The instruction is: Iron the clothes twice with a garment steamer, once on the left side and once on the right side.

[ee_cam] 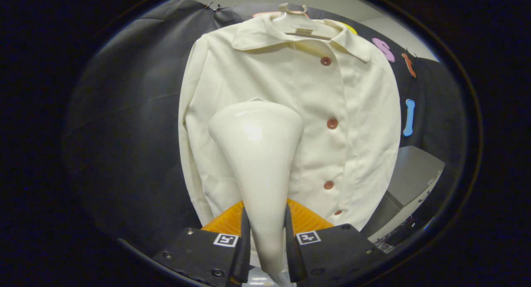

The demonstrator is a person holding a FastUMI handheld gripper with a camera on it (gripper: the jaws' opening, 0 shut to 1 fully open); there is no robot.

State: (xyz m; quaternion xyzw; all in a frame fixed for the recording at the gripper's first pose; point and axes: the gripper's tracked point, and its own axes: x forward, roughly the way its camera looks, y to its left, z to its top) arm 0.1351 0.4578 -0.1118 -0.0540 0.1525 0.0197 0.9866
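Note:
A cream button-up shirt [356, 113] with reddish-brown buttons hangs on a pale hanger [295, 11] against the dark booth wall. My gripper [265, 237] is shut on the handle of a white garment steamer [259, 154]. Both fingers [244, 241] press the narrow handle from either side. The steamer's wide head stands up ahead of the fingers. It sits over the left half of the shirt at chest height, left of the button row. The steamer hides the cloth behind it, so I cannot tell whether the head touches the shirt.
The black cloth wall [124, 125] spreads behind and to the left of the shirt. A grey surface or cabinet [415, 175] stands low on the right, beyond the shirt's right sleeve.

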